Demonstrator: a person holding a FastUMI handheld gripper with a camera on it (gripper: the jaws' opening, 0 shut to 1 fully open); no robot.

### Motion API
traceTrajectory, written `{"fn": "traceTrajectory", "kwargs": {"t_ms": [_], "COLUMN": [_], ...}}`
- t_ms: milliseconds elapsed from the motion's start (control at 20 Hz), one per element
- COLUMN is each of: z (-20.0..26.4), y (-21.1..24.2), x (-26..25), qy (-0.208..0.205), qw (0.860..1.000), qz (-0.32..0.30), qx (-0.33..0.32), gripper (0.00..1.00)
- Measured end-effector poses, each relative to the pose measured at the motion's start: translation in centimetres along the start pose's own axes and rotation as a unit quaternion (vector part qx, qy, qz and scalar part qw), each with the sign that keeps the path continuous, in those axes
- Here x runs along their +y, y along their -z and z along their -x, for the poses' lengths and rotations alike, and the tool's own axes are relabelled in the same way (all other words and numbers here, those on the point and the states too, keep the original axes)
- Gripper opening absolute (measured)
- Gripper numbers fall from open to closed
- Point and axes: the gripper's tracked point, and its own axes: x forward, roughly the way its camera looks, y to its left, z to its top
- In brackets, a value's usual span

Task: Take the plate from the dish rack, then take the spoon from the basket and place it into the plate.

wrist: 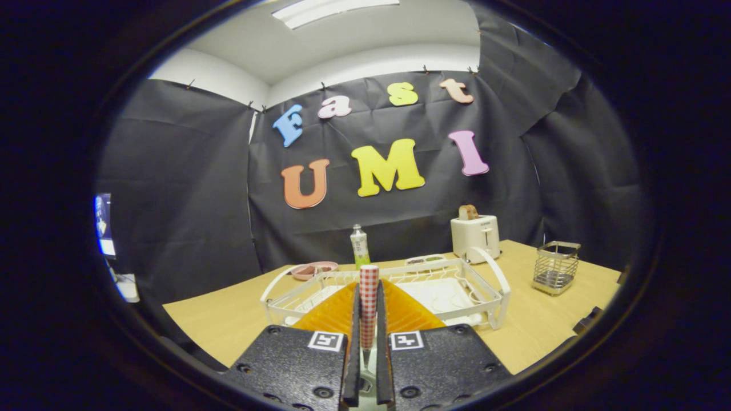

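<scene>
I have the gripper (368, 337) fingers clamped on the edge of the red-and-white checked plate (369, 297), held upright on edge over the white wire dish rack (485, 285). With so thin a pinch, I judge it could swivel or slip, or catch the rack's wires.

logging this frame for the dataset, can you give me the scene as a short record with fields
tool: fingers closed on a red-and-white checked handle, standing upright between them
orange plate: under the fingers, just ahead of the tool, by the dish rack
dish rack: white wire, on the wooden table
beyond rack: pink dish, green bottle, toaster
wire basket: apart from the rack, contents unclear
</scene>
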Motion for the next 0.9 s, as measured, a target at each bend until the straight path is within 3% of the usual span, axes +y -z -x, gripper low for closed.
{"fn": "traceTrajectory", "kwargs": {"t_ms": [100, 700, 900], "z": [0.4, 2.8, 4.0], "y": [-0.7, -5.0, -5.6], "x": [-1.0, -3.2, -3.5], "qy": [0.013, 0.021, 0.018], "qw": [1.0, 0.999, 0.998], "qz": [-0.006, 0.02, 0.031], "qx": [-0.01, -0.044, -0.047], "gripper": [0.19, 0.8, 0.95]}}
